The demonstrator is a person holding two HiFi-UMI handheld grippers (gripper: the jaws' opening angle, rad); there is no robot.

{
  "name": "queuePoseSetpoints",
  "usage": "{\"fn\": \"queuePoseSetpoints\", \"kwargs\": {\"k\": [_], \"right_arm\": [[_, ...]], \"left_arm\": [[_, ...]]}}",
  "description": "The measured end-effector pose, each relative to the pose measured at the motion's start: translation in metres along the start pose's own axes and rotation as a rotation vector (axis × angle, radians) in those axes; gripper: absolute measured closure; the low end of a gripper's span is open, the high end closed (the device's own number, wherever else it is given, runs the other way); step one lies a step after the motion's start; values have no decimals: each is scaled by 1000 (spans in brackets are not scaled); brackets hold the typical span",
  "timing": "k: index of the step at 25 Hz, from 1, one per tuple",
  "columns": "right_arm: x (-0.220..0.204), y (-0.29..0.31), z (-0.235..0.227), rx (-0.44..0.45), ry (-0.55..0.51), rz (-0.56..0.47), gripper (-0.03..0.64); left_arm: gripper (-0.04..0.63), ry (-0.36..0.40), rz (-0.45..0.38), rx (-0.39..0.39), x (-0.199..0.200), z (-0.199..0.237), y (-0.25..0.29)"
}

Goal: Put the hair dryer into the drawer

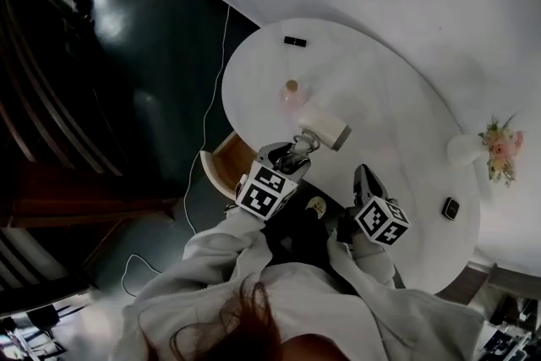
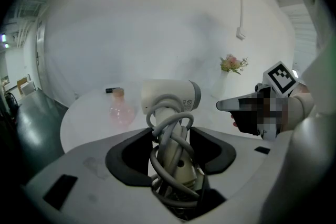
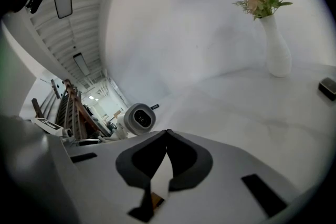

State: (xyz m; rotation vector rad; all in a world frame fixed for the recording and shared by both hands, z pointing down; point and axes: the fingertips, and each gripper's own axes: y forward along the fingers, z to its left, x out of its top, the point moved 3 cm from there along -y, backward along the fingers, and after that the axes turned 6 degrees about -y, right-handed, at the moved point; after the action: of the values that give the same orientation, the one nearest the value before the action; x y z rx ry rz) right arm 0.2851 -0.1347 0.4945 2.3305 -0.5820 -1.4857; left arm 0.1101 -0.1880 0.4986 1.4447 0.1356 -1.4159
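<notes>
The head view looks steeply down from above the person. The white table [image 1: 380, 72] fills the upper right of the frame and the dark floor [image 1: 144, 72] the upper left. The left tongs [image 1: 296, 150] and right tongs [image 1: 363, 175] sit low at centre. The left gripper view rides just behind its own tongs and faces across the table toward the white wall, very close to the hair dryer [image 2: 170, 96] at frame centre. The right gripper view also faces across the table, low over it, with the hair dryer at its centre left. All three views share the hair dryer and the vase of flowers [image 3: 275, 44]. The head and left gripper views also share the pink bottle [image 2: 121, 110].
</notes>
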Motion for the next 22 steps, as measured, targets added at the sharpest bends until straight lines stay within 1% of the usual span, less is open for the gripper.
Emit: {"fn": "queuePoseSetpoints", "kwargs": {"k": [9, 18, 22], "right_arm": [[-18, 17, 37, 76, -54, 58, 566], [-31, 44, 91, 190, -135, 126, 566], [-40, 58, 115, 240, -165, 160, 566]], "left_arm": [[370, -88, 1, 113, -51, 32, -57], [370, -195, -3, 216, -95, 58, -105], [370, -216, 1, 265, -118, 71, -123]]}}
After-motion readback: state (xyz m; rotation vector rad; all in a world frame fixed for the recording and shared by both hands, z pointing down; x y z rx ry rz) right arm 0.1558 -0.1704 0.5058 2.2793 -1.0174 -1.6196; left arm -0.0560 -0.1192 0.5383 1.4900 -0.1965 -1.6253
